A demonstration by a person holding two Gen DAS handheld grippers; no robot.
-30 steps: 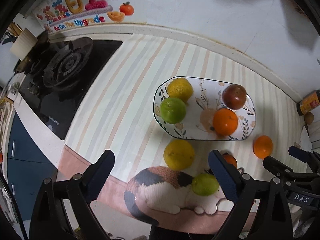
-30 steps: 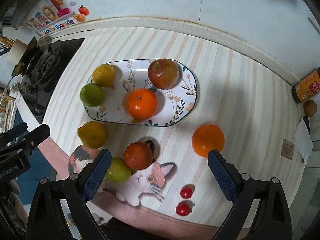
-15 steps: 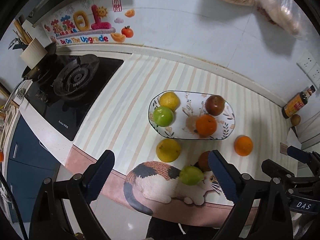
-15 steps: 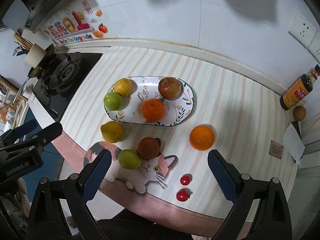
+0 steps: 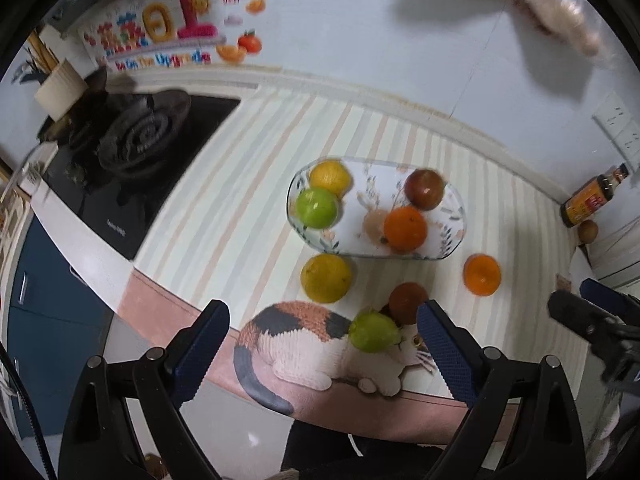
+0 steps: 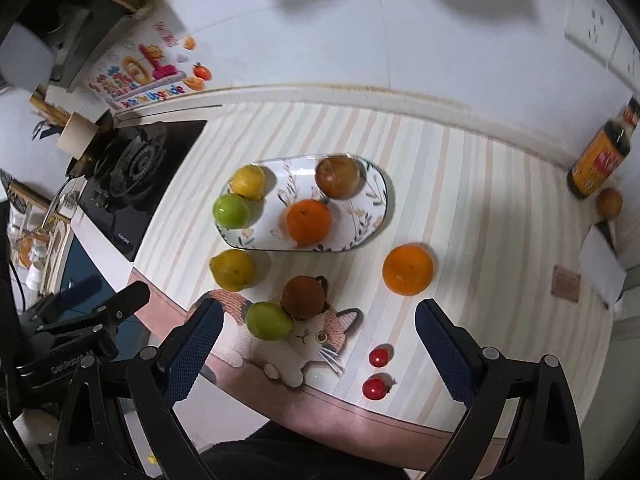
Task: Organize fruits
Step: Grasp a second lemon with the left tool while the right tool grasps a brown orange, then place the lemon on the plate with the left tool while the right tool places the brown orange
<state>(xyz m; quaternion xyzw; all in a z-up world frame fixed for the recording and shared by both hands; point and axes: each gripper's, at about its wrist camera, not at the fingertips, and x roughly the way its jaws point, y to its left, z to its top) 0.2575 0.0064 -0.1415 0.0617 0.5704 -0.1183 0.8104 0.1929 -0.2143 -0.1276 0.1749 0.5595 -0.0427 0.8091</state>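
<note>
An oval floral plate (image 6: 376, 204) (image 5: 456, 220) on the striped counter holds a yellow lemon (image 6: 249, 182), a green fruit (image 6: 232, 211), an orange (image 6: 309, 220) and a reddish apple (image 6: 338, 176). On the mat in front lie a lemon (image 6: 233, 269), a green fruit (image 6: 268, 320), a brown-red fruit (image 6: 303, 297), an orange (image 6: 407, 269) and two small red tomatoes (image 6: 378, 356). My left gripper (image 5: 322, 340) and right gripper (image 6: 318, 338) are both open and empty, held high above the counter's front edge.
A gas stove (image 6: 136, 168) is at the left. A sauce bottle (image 6: 600, 156) and a small brown fruit (image 6: 609, 202) stand at the far right by the wall. A cat picture (image 6: 308, 336) marks the mat's front.
Both grippers have risen and pulled back from the counter, so the fruits look smaller. No fruit has moved.
</note>
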